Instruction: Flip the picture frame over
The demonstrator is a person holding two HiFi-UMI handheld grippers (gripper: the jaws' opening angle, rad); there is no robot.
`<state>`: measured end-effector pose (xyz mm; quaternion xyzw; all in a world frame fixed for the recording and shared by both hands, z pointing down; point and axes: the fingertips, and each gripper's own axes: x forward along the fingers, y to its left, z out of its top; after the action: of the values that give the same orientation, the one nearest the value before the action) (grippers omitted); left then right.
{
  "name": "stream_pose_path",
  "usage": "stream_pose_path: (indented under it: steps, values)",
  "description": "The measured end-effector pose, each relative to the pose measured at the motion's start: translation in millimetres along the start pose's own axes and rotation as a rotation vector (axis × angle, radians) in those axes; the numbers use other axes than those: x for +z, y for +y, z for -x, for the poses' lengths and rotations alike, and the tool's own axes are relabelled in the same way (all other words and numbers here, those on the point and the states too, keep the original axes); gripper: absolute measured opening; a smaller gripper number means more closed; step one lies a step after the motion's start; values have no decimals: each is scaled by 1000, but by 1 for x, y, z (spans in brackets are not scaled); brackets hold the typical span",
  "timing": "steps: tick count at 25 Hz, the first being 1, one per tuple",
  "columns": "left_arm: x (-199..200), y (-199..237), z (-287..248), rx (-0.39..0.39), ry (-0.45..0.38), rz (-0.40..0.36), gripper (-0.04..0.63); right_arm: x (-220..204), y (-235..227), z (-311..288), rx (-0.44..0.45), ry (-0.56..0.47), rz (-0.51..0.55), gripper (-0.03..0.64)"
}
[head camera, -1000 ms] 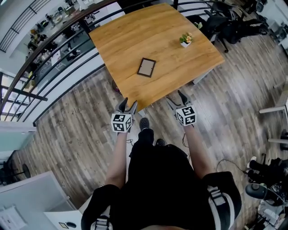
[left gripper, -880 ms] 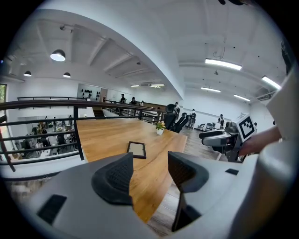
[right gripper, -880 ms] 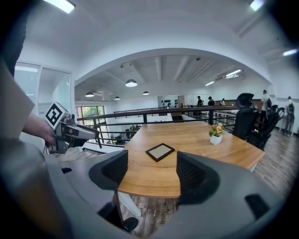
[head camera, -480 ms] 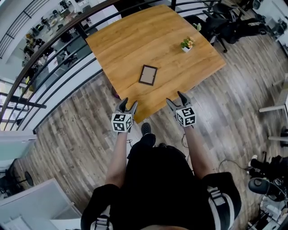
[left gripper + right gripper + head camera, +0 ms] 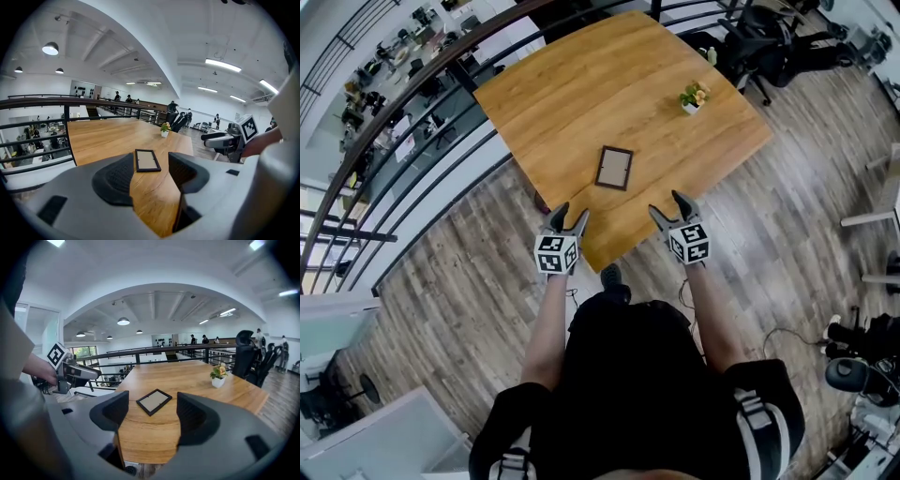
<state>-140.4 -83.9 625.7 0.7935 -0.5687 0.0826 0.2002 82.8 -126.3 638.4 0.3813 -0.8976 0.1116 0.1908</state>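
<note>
On the table (image 5: 572,84), picture frame (image 5: 614,168) apart from potted plant (image 5: 692,95); left gripper (image 5: 569,215), right gripper (image 5: 667,204): jaws spread, empty.

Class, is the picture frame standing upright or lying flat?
Lying flat: the picture frame rests with its whole border on the table.

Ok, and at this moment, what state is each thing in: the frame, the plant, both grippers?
Dark rectangular picture frame: lying flat on the wooden table, nothing touching it.
Small potted plant in a white pot: upright, well apart from the frame.
Left gripper: jaws apart, empty, short of the frame.
Right gripper: jaws apart, empty, short of the frame.
</note>
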Motion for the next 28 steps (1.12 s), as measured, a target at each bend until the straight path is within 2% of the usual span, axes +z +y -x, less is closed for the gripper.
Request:
stream_pose_path:
  steps: [17, 28]
  values:
    - [13, 30, -53, -89, 37, -28, 247, 13, -15, -41, -70, 2, -22, 314]
    - [8, 30, -76, -111, 74, -21, 247, -3, -25, -40, -96, 36, -66, 313]
